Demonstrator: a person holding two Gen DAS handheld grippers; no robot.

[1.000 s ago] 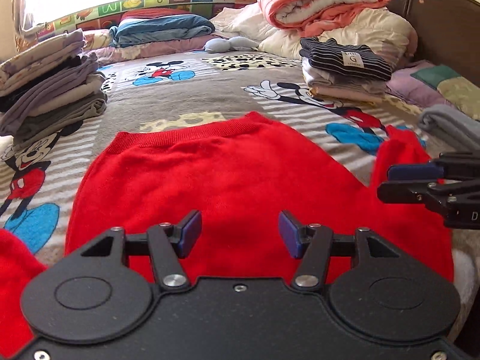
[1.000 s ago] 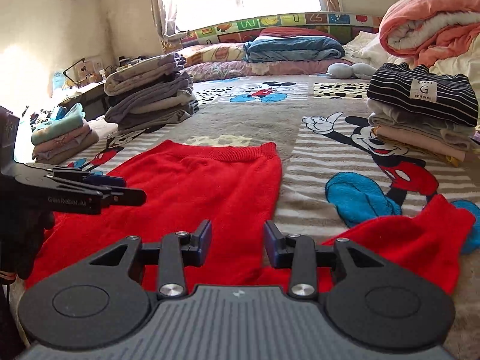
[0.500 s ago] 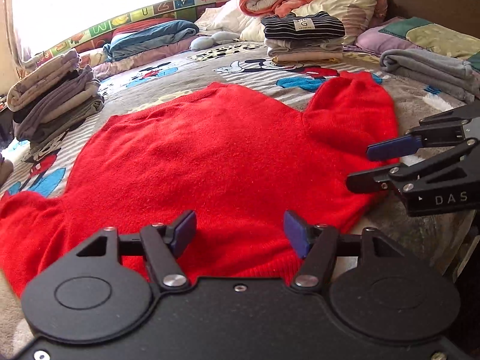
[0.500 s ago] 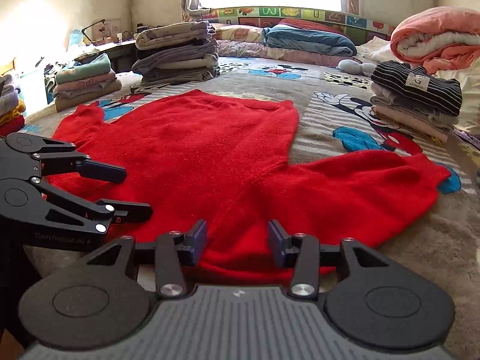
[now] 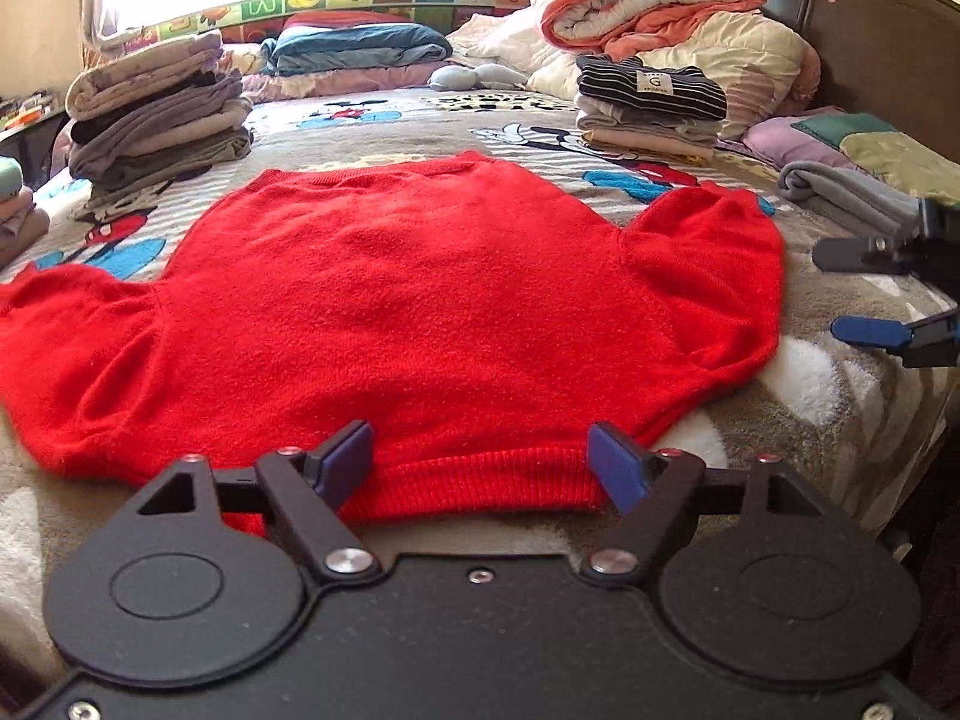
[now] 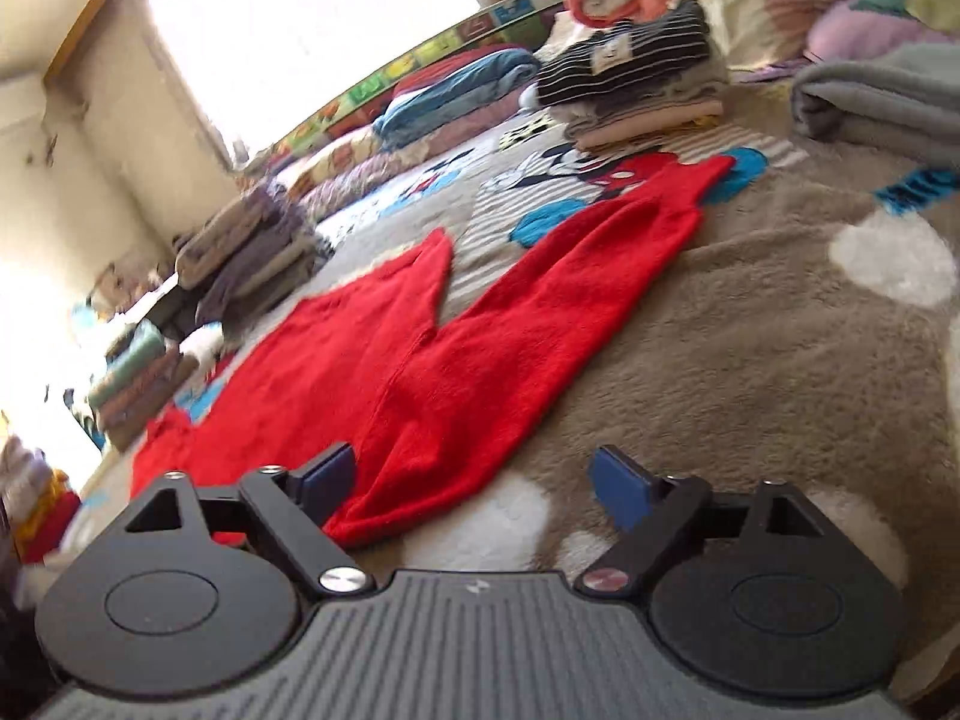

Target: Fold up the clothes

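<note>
- Red sweater [image 5: 420,300] lies flat on the bed [image 5: 840,408]; folded clothing stacks [image 5: 156,114] stand beyond it, clear of both tools.
- Left tool [image 5: 480,465]: jaws wide and opening, straddling the ribbed hem without pinching it.
- Right tool [image 6: 474,480]: jaws wide and opening, tilted view, beside a sleeve.
- Versus one second earlier, both sleeves now lie spread out.

Both tools' jaws are opening; the red sweater [image 5: 420,300] now lies spread flat.
</note>
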